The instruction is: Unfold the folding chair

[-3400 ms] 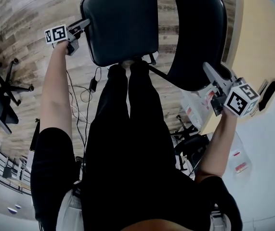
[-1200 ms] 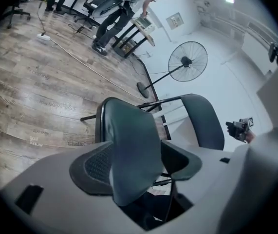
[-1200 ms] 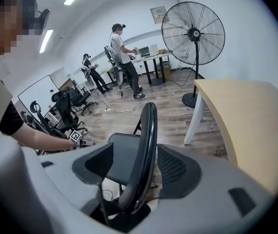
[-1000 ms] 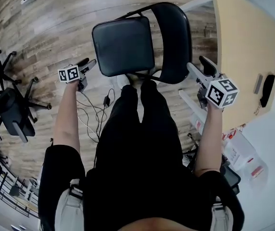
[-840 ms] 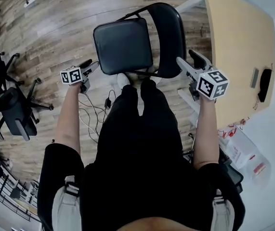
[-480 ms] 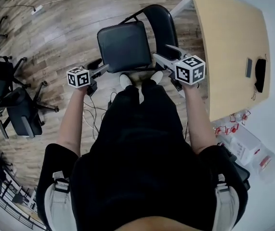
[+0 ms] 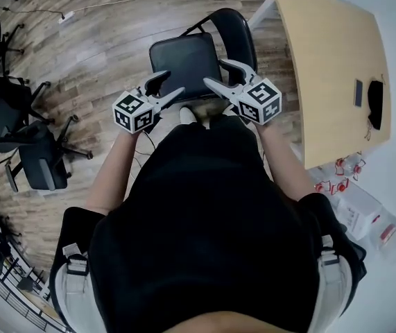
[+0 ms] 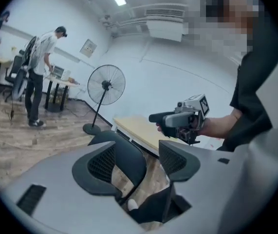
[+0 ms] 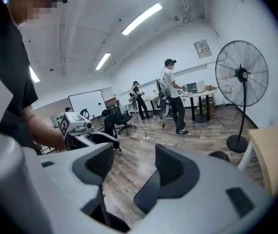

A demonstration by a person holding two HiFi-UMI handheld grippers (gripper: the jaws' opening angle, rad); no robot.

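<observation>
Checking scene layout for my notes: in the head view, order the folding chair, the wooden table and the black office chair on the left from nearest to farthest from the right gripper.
1. Folding chair, just ahead and below the right gripper.
2. Wooden table, to its right.
3. Black office chair, far left, beyond the left gripper.

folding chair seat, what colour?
Black. The seat shows best in the head view.
</observation>
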